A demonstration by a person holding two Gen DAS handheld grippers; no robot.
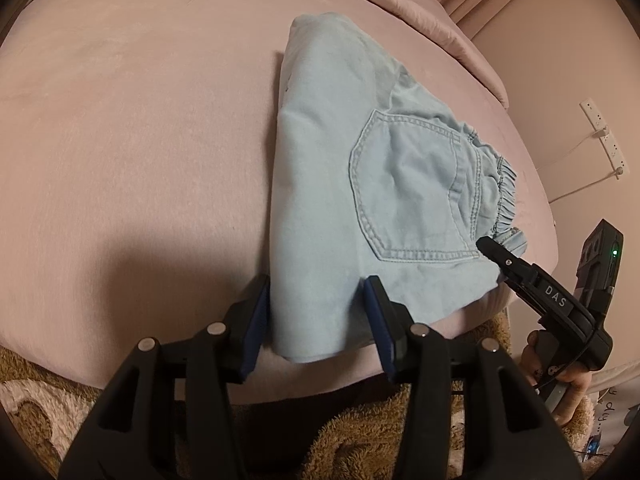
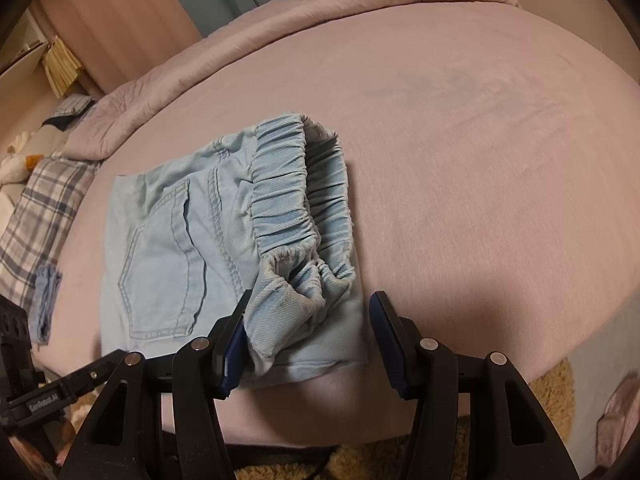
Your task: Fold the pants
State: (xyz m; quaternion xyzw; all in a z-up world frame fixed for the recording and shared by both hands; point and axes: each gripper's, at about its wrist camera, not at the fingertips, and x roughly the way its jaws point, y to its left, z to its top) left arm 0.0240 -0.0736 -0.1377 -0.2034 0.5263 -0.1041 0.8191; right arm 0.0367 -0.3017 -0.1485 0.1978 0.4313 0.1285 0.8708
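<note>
Pants [image 1: 340, 168] folded into compact stack on bed [image 1: 120, 140], near front edge; left gripper [image 1: 316, 320] jaws part open, straddling near corner of fold, cloth between pads, not pinched; right gripper [image 2: 306, 340] jaws part open around waistband corner, left pad touching fabric, right pad apart from it, nothing gripped; pants light blue denim, soft, stitched back pocket [image 1: 412, 200] on top, gathered ribbed elastic waistband [image 2: 296, 188]; bed cover pink, smooth; fluffy tan rug [image 1: 360, 440] below.
</note>
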